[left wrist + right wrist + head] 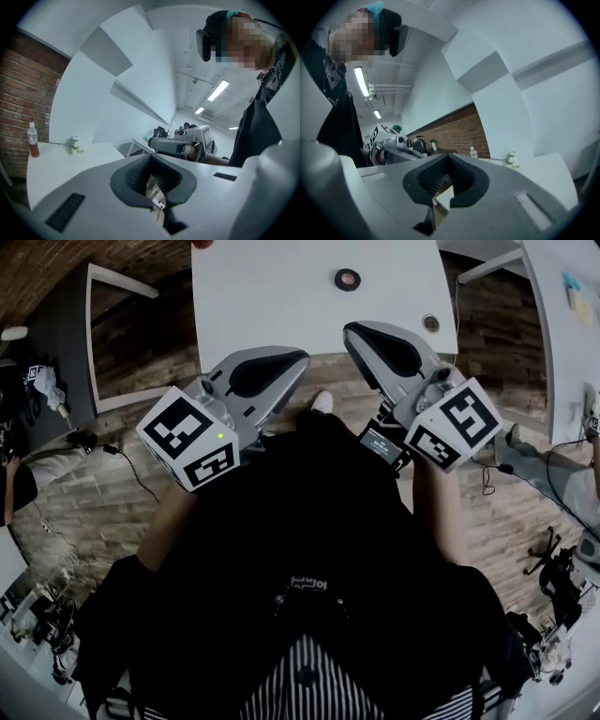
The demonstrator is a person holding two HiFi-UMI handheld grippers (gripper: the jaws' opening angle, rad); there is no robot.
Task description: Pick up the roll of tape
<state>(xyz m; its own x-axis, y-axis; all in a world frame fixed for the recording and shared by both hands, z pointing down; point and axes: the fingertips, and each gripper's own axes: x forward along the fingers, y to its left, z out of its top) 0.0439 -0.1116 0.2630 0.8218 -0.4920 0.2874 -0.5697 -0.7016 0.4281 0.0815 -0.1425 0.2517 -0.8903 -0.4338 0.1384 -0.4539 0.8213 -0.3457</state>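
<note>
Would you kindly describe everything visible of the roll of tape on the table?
The roll of tape is a small black ring with an open centre. It lies flat on the white table, right of its middle, alone; only the table touches it. Just the head view shows it.

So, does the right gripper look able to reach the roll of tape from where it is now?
Probably yes: the roll of tape lies alone on the white table, ahead of the right gripper, with nothing between them, though its shut jaws would have to open first.
</note>
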